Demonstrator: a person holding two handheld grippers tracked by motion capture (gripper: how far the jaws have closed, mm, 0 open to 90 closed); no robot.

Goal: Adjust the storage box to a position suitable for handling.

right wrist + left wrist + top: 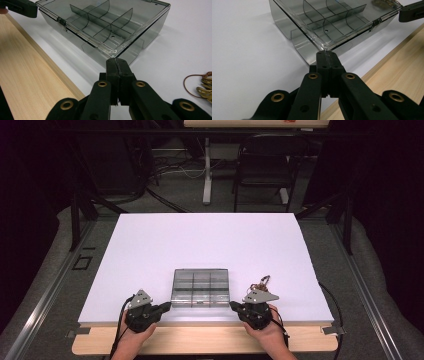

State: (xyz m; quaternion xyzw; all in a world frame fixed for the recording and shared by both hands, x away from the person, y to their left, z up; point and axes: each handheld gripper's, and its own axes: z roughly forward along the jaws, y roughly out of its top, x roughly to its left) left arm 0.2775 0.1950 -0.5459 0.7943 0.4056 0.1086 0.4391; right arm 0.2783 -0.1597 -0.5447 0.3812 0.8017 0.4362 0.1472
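Keys [260,282] right of divider box [200,288]

The bunch of keys [205,87] is running off the right gripper view's edge, its count unreadable; the clear compartment box [332,22] is being cropped at the left gripper view's top.

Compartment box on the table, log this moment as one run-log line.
compartment box: lid down, on white table | left claw: shut, at box corner | right claw: shut, at opposite corner | keys: beside box
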